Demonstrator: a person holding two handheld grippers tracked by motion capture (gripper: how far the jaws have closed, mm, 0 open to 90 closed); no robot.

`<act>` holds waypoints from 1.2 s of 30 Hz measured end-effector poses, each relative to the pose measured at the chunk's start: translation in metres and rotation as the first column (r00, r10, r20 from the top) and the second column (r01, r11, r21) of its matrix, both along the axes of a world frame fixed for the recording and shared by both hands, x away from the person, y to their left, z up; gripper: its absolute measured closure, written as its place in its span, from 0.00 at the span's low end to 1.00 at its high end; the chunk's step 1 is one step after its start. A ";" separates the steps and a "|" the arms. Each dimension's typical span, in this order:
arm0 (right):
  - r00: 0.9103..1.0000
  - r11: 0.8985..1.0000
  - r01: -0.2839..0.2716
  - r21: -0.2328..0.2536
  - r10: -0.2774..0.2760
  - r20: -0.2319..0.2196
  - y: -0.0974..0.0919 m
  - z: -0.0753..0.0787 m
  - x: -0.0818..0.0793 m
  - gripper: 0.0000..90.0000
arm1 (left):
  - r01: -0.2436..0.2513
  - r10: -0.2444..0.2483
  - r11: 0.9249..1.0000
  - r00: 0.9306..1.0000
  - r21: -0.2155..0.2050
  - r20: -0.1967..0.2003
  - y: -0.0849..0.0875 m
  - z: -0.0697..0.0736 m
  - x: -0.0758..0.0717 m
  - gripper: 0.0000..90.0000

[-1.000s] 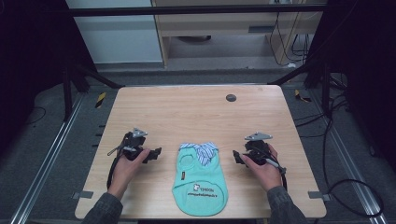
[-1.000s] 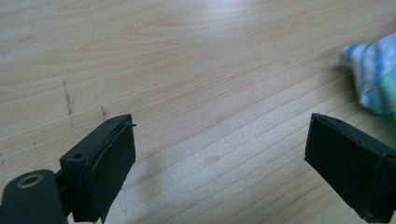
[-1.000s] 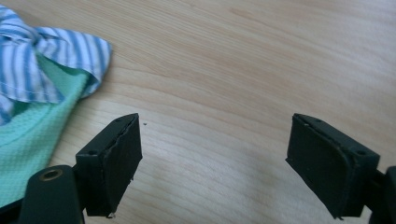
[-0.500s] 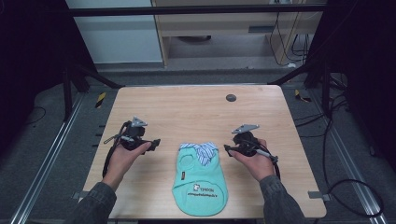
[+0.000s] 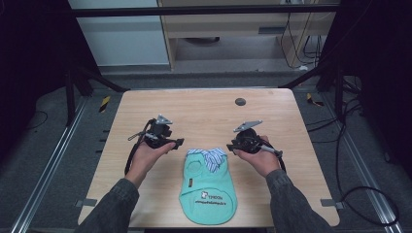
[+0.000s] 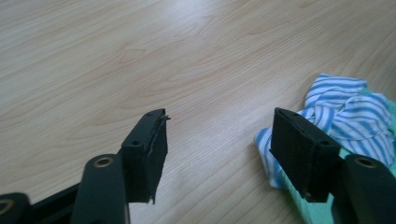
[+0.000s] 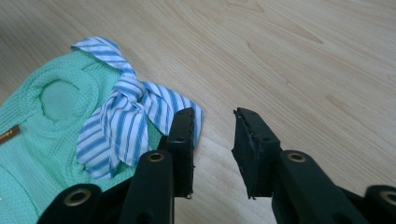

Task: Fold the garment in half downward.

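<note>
Lying flat near the table's [image 5: 145, 104] front edge, the green shirt [image 5: 209, 191] has its striped collar [image 5: 210, 158] pointing away from the person. The left gripper [image 5: 171, 143] and right gripper [image 5: 234, 145] hover at either side of the collar, both empty; their jaws have just been closing, the left pair apart at a middling gap, the right pair narrow. Beyond them bare wood runs to the far edge, save a small dark disc [image 5: 239, 101]. Both hands have moved further from the person than a second ago.
</note>
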State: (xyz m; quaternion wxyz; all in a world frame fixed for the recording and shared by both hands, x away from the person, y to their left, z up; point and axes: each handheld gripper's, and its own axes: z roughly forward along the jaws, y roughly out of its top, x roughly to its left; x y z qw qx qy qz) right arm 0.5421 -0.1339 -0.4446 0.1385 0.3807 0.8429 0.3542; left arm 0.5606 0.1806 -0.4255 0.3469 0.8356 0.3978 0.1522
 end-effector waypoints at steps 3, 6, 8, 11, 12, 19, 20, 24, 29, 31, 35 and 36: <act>1.000 1.000 -0.001 0.012 0.001 0.000 0.001 0.001 0.002 0.81 | 0.009 -0.009 1.000 1.000 0.018 0.005 -0.006 0.001 0.002 0.43; 1.000 0.999 0.000 0.049 0.000 -0.010 0.002 0.000 0.006 0.82 | 0.033 -0.033 0.999 0.999 0.012 -0.002 -0.014 0.002 0.004 0.46; 1.000 0.999 0.009 0.047 -0.008 -0.019 0.005 -0.005 0.011 0.81 | 0.052 -0.051 0.998 0.999 0.031 -0.007 -0.021 0.000 0.007 0.48; 1.000 0.999 0.017 0.039 -0.017 -0.022 0.008 -0.009 0.015 0.79 | 0.064 -0.062 0.997 0.998 0.043 -0.029 -0.030 -0.009 0.011 0.48; 1.000 0.999 0.017 0.039 -0.017 -0.022 0.008 -0.009 0.015 0.79 | 0.075 -0.073 0.995 0.997 0.062 -0.038 -0.031 -0.012 0.013 0.48; 0.999 1.000 0.019 0.010 -0.018 -0.031 0.015 -0.019 0.022 0.72 | 0.073 -0.067 0.994 0.995 0.085 -0.072 -0.034 -0.027 0.016 0.49; 0.999 1.000 0.021 0.008 -0.020 -0.034 0.017 -0.021 0.023 0.71 | 0.071 -0.065 0.994 0.995 0.077 -0.079 -0.034 -0.028 0.016 0.49; 0.999 1.000 0.019 -0.002 -0.019 -0.037 0.020 -0.025 0.024 0.65 | 0.075 -0.068 0.994 0.994 0.077 -0.091 -0.035 -0.035 0.015 0.47; 0.997 0.999 0.038 -0.015 -0.039 -0.060 0.023 -0.031 0.026 0.60 | 0.058 -0.051 0.996 0.994 0.066 -0.100 -0.033 -0.043 0.014 0.47; 0.997 0.999 0.035 -0.004 -0.035 -0.070 0.025 -0.032 0.025 0.62 | 0.072 -0.066 0.995 0.993 0.062 -0.103 -0.035 -0.044 0.011 0.46; 0.998 1.000 0.008 -0.012 -0.009 -0.064 0.028 -0.034 0.024 0.66 | 0.080 -0.071 0.994 0.992 0.081 -0.103 -0.037 -0.047 0.010 0.45; 0.998 1.000 0.005 -0.015 -0.006 -0.070 0.029 -0.035 0.023 0.66 | 0.080 -0.070 0.993 0.992 0.087 -0.108 -0.037 -0.049 0.010 0.44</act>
